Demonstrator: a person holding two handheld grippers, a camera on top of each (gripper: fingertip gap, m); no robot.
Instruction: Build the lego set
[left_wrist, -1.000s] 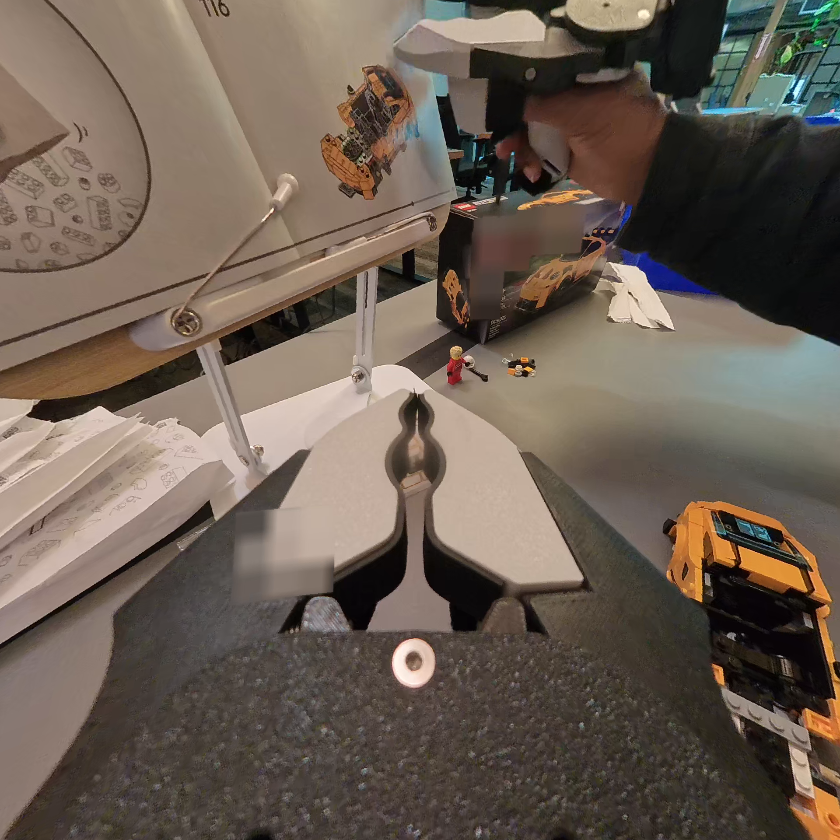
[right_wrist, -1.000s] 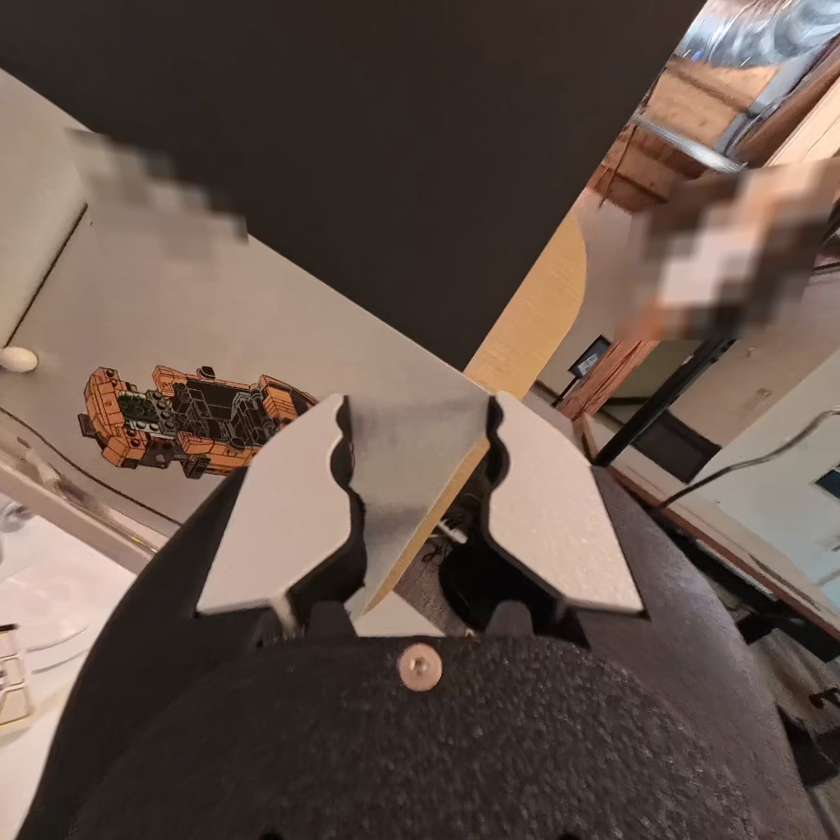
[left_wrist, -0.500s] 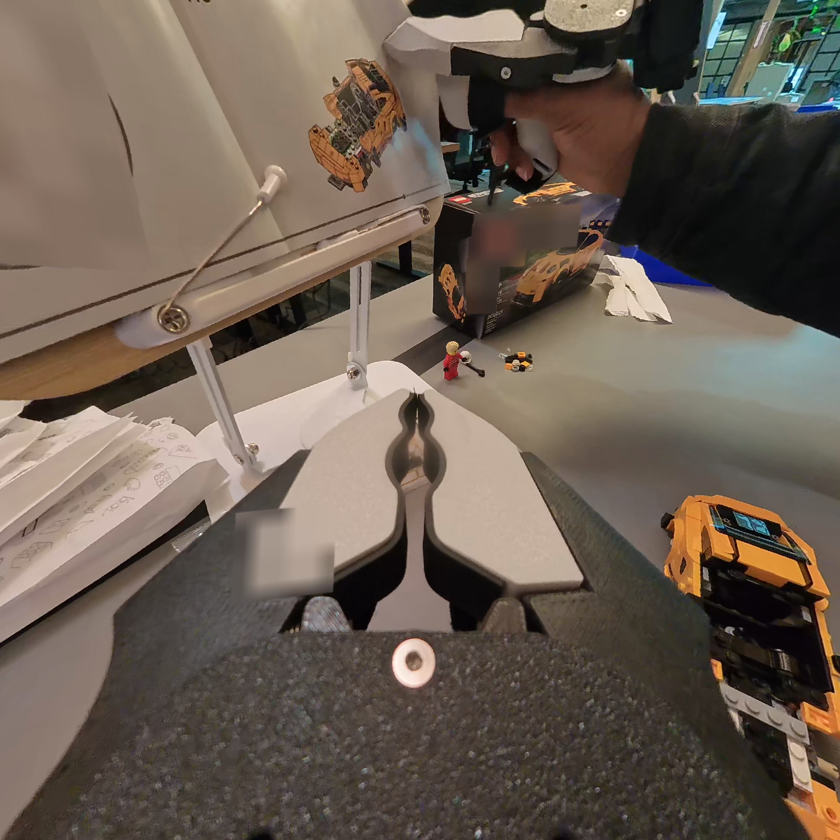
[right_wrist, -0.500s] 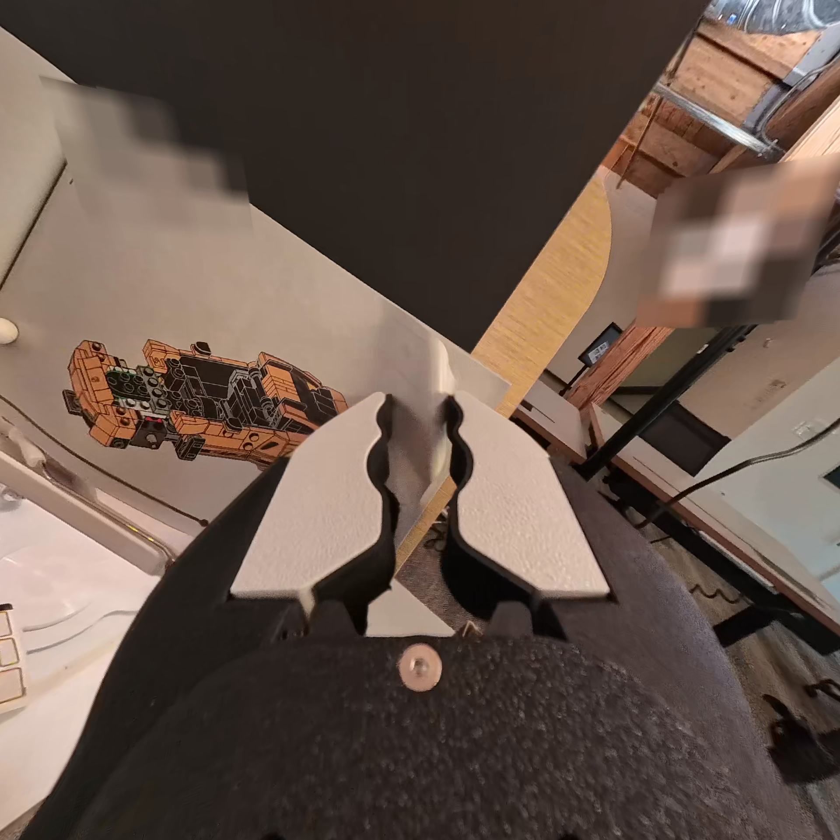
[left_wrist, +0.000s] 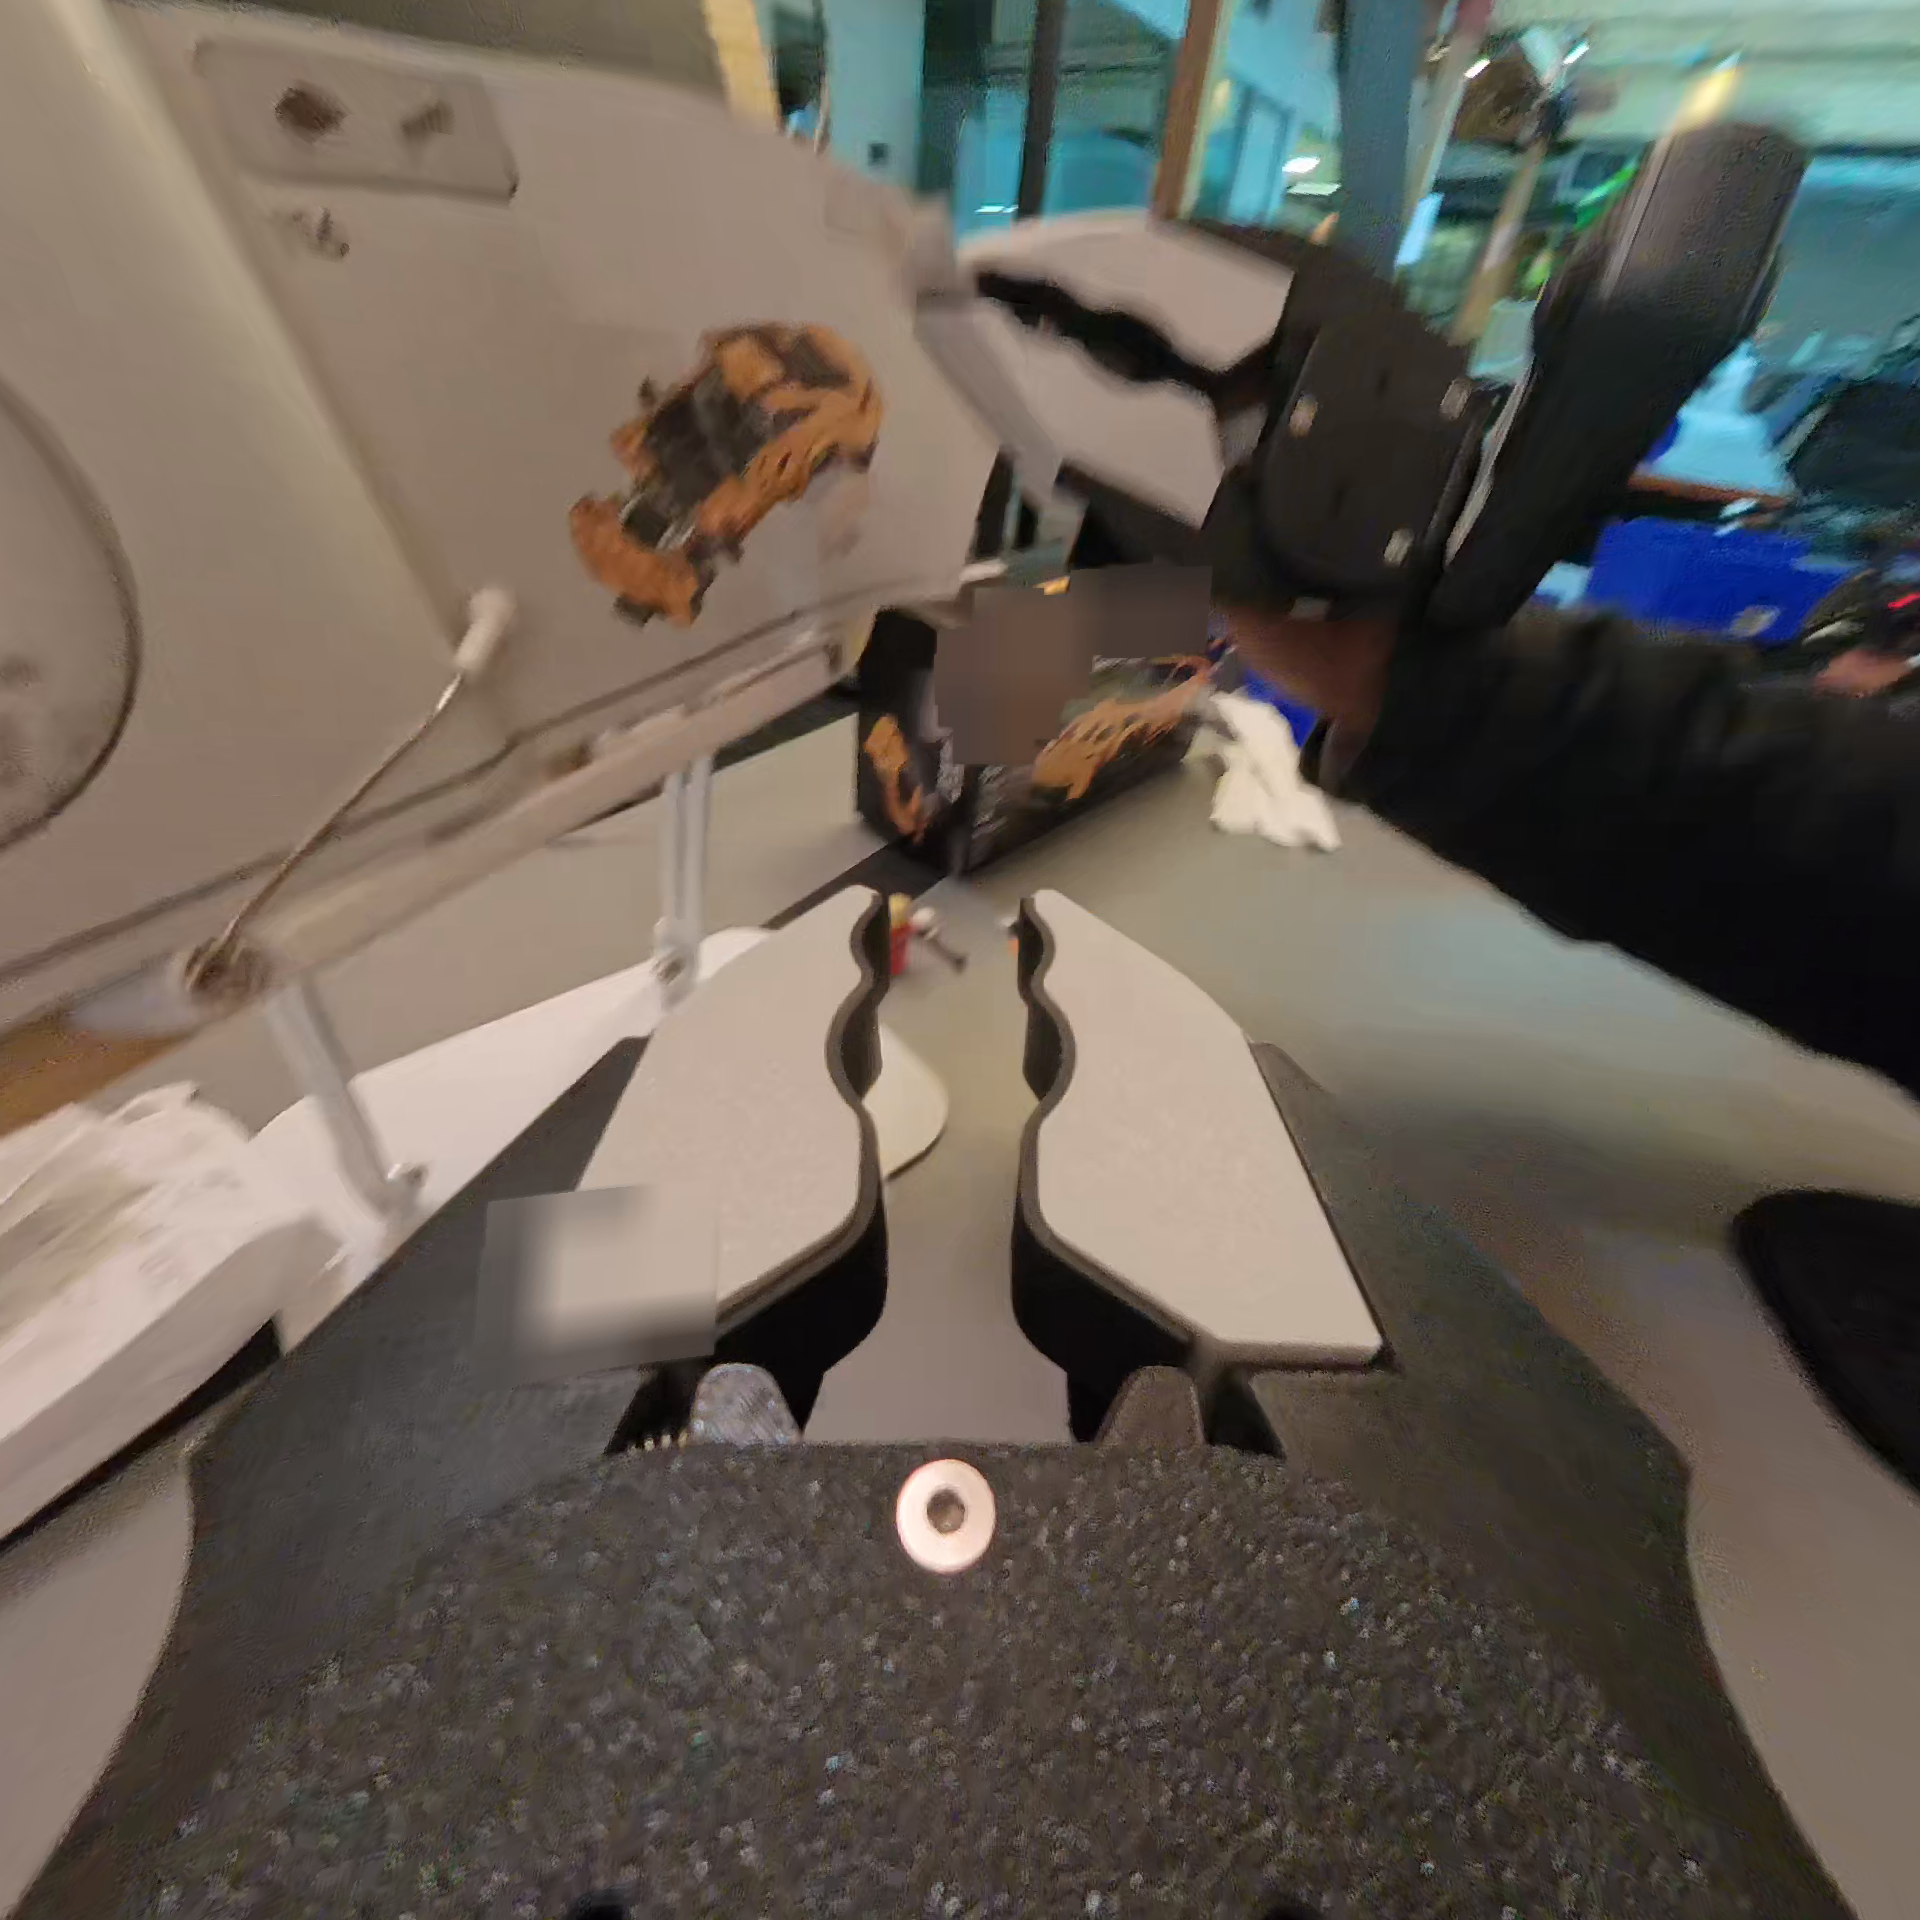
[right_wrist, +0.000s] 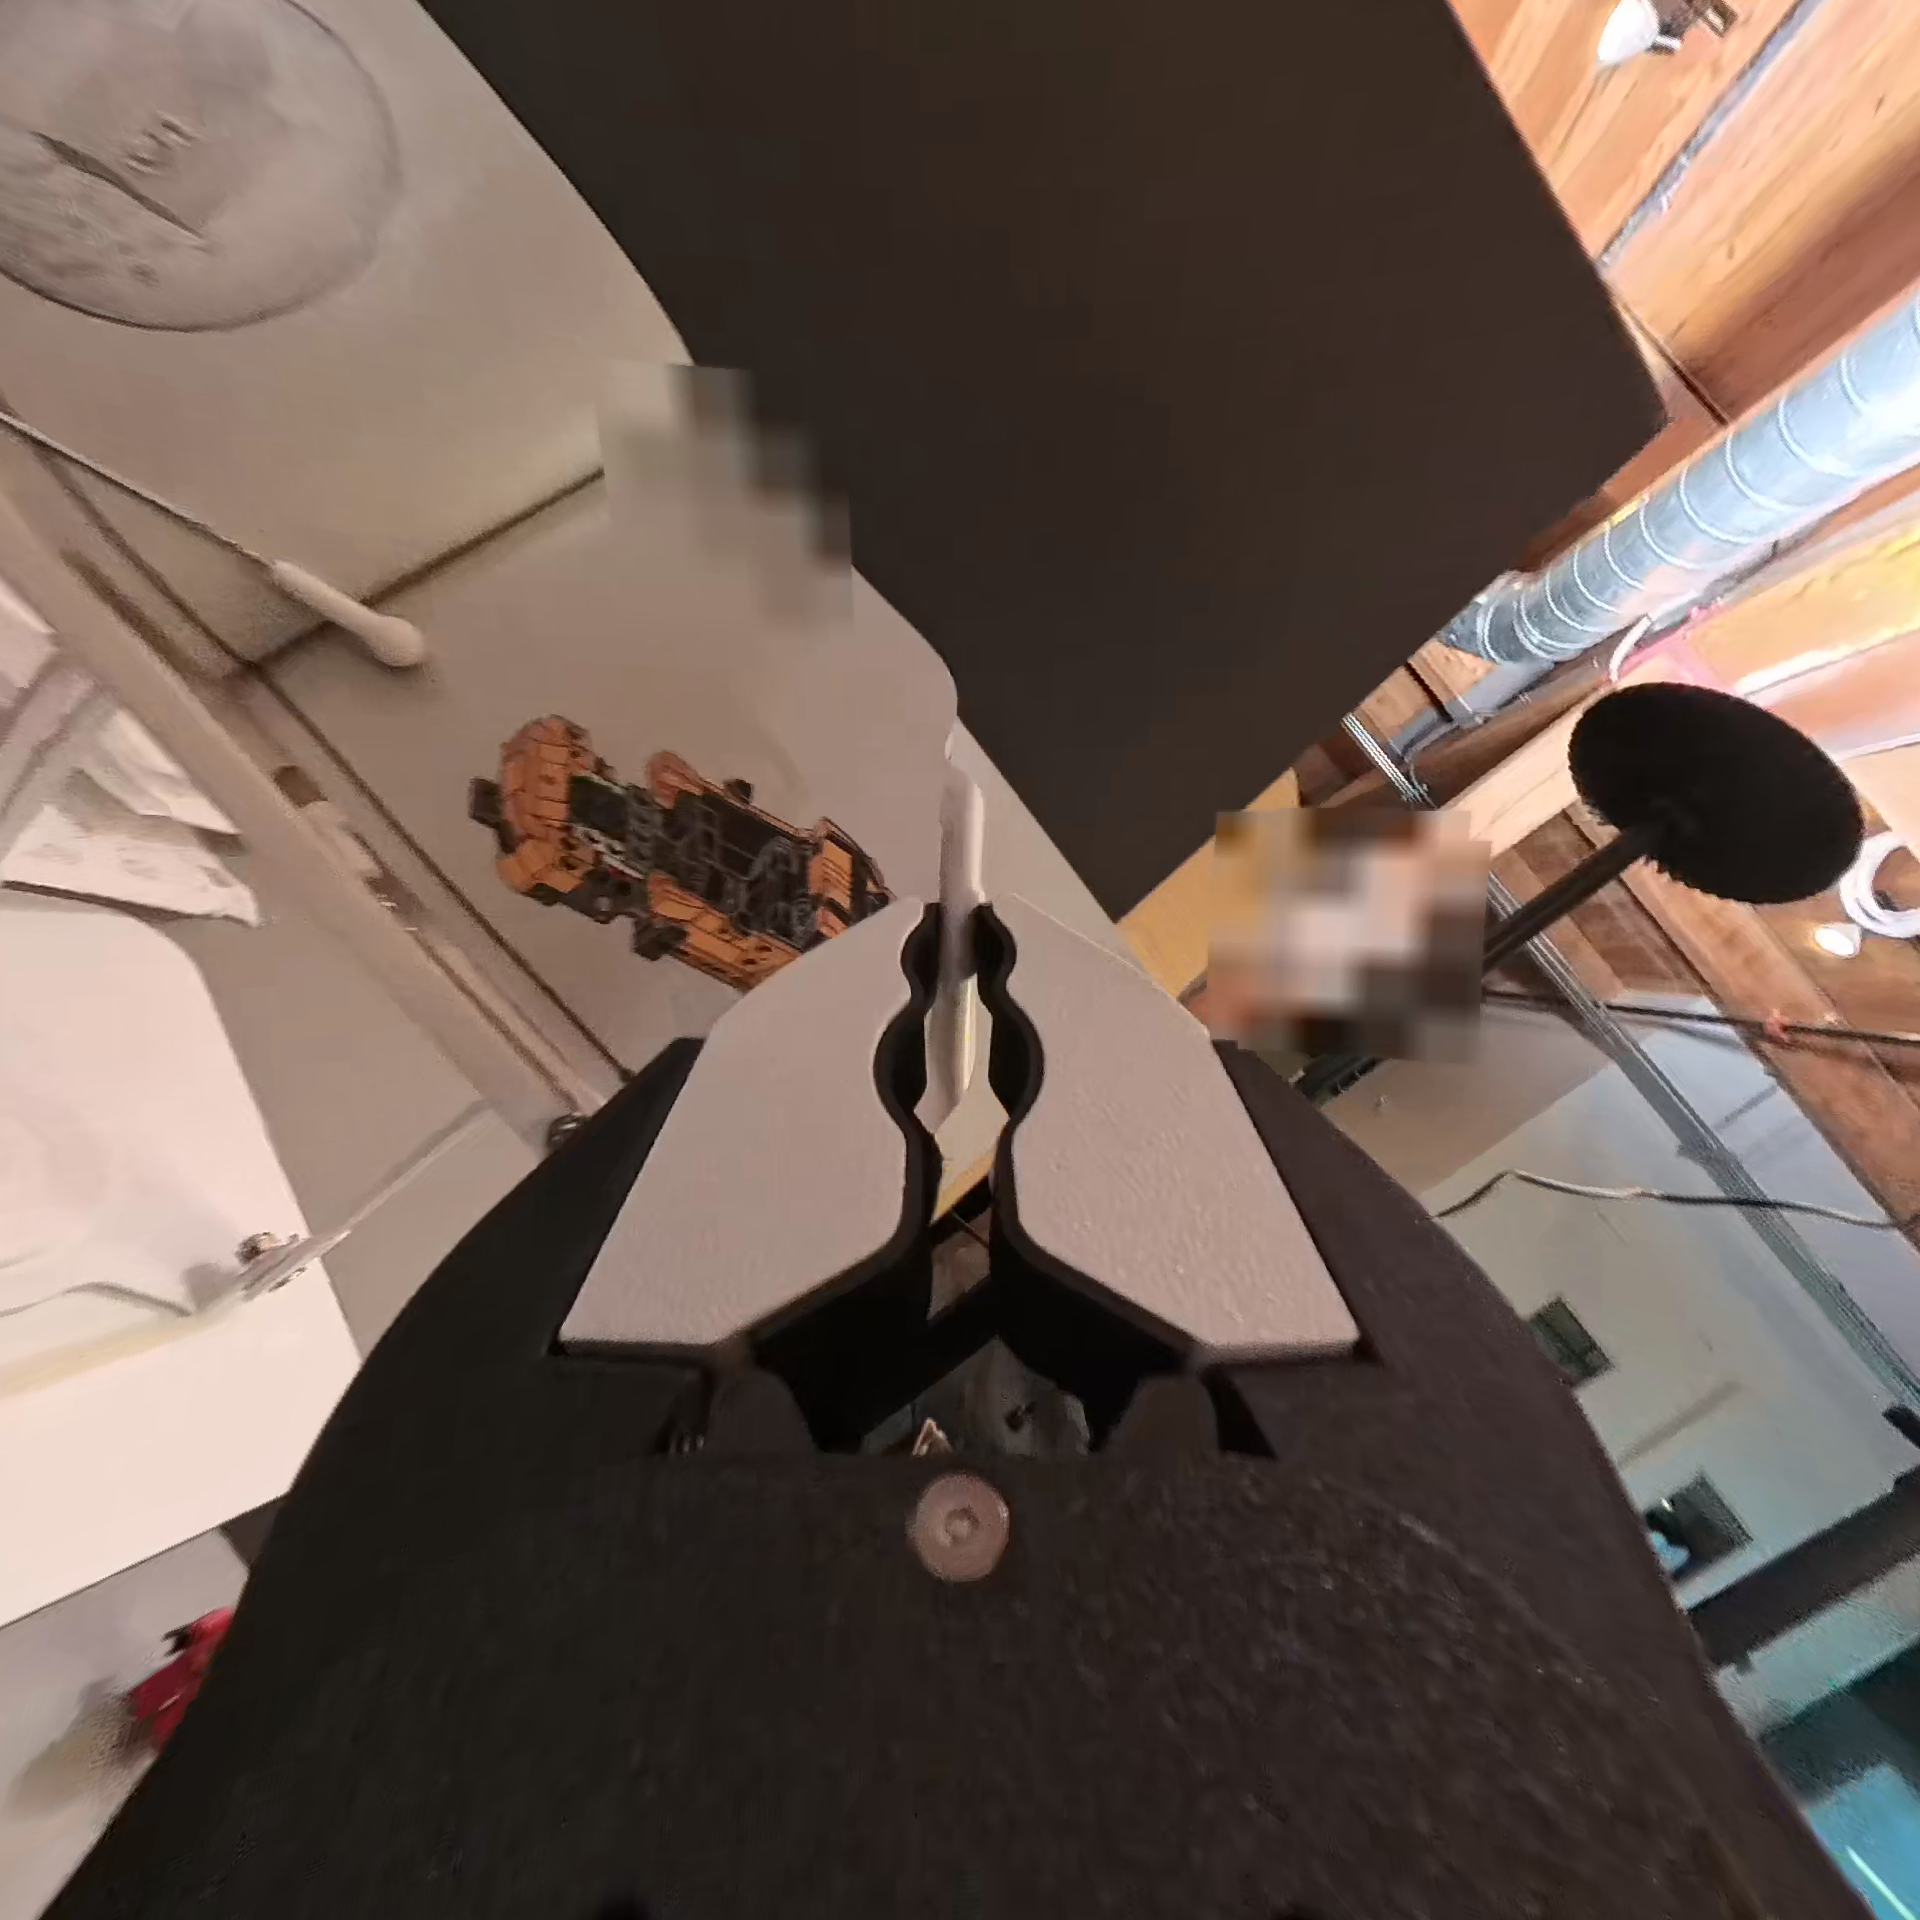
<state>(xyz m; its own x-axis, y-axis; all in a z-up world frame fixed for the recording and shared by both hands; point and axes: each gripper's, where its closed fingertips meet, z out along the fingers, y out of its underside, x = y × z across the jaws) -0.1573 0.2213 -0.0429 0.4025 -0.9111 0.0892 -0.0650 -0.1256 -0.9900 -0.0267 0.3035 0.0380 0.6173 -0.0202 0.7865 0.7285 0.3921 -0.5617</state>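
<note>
Left wrist view
Left gripper (left_wrist: 951, 914): grey fingers spread apart, nothing between them, above the grey table (left_wrist: 1403, 997).
Instruction booklet (left_wrist: 436, 436): white paper pages with an orange car drawing, propped on a white metal-legged book stand (left_wrist: 665, 935) at left.
Right gripper (left_wrist: 966, 281): grey-fingered, held by a hand in a black sleeve (left_wrist: 1662, 790), at the page's upper right corner.
Lego box (left_wrist: 997, 769): black carton with orange car art, standing beyond the stand.
Small red minifigure (left_wrist: 900, 937): on the table, just past the fingertips.

Right wrist view
Right gripper (right_wrist: 951, 914): fingers clamped on the curled corner of the white booklet page (right_wrist: 935, 686).
Orange car drawing (right_wrist: 675, 852): printed on the page, left of the fingers.
</note>
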